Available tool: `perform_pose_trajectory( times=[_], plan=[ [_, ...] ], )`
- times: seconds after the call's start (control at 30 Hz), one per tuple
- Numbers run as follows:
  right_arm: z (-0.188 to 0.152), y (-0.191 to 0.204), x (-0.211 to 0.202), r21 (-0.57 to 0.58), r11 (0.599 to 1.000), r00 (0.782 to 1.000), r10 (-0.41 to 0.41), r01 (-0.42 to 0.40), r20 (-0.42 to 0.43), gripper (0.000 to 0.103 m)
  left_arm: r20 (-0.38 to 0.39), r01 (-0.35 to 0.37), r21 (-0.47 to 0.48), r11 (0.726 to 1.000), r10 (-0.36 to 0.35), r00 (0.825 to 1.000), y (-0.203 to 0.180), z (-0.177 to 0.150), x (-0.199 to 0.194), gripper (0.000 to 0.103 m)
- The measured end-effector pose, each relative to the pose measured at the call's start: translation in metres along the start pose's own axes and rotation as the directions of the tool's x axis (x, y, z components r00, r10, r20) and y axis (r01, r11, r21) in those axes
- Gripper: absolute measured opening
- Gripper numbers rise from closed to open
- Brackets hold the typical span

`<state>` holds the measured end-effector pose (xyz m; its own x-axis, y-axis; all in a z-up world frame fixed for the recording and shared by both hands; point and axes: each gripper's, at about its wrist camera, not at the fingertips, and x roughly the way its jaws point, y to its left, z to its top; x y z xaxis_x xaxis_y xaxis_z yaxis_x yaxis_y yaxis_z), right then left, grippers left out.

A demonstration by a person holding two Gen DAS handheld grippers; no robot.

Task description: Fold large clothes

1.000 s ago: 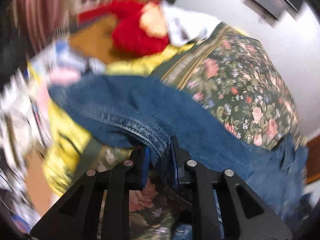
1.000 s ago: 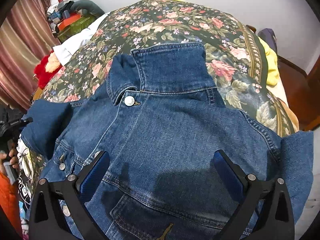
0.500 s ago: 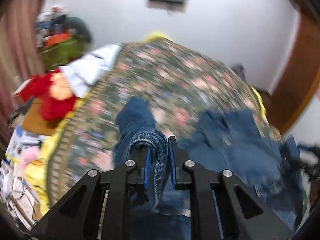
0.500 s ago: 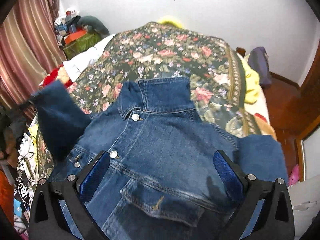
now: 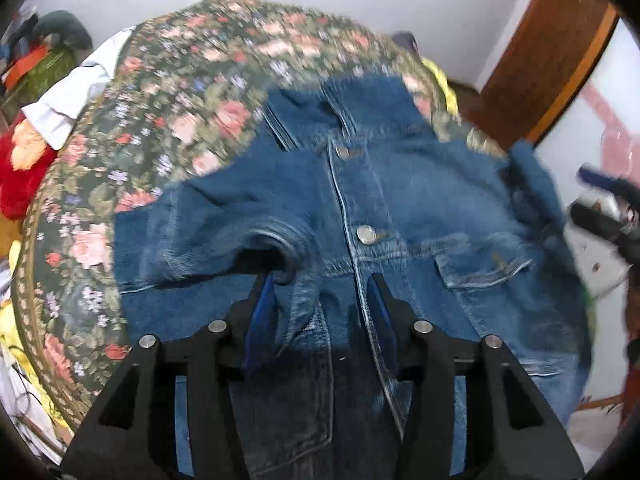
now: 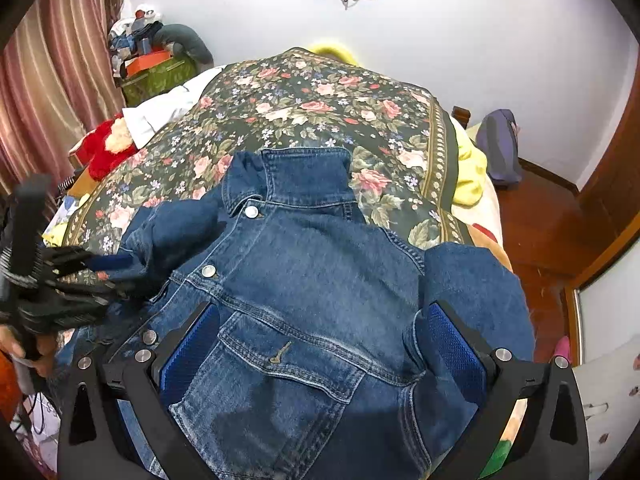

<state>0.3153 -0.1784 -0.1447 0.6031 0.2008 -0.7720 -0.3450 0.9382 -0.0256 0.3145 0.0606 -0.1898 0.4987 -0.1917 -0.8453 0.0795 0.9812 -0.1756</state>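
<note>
The denim jacket (image 6: 312, 280) lies front-up on the floral bedspread (image 6: 304, 112) — one sleeve (image 5: 224, 216) folded across its chest. Both the left hand-held gripper (image 5: 320, 300) and right hand-held gripper (image 6: 320, 340) hover over the jacket, jaws apart.

a blue denim jacket (image 6: 304, 280) lies front side up, collar (image 6: 304, 176) pointing away and metal buttons (image 6: 208, 271) running down the closed front. in the right wrist view a flapped chest pocket (image 6: 280, 360) sits between the jaws, and a sleeve (image 6: 476, 292) is folded over just beyond the right jaw. in the left wrist view the other sleeve (image 5: 208, 232) lies across the chest, its cuff (image 5: 280, 252) just ahead of the left jaw.
</note>
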Motion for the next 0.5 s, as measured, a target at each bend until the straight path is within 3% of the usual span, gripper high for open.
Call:
perform_pose_trajectory(
  times=[0.1,0.27,0.37,0.5],
  plan=[
    [0.008,0.008,0.004,-0.007,1.0,1.0,0.012,-0.012,0.005,0.103,0.054,0.01,-0.081,0.997,-0.005,0.999,0.028,0.011,-0.026,0.065],
    [0.021,0.026,0.013,-0.009,0.999,0.999,0.05,-0.049,0.012,0.103,0.094,-0.045,-0.247,0.968,0.07,0.993,0.098,0.02,-0.045,0.067],
    [0.027,0.038,0.022,-0.029,0.998,0.998,0.06,-0.06,0.005,0.103,0.053,-0.032,-0.37,0.928,0.055,0.997,0.141,0.016,-0.033,0.067],
    [0.035,0.053,0.039,-0.066,0.996,0.998,0.054,-0.055,-0.014,0.103,-0.027,0.046,-0.524,0.851,-0.071,0.997,0.182,-0.002,0.009,0.067]
  ],
)
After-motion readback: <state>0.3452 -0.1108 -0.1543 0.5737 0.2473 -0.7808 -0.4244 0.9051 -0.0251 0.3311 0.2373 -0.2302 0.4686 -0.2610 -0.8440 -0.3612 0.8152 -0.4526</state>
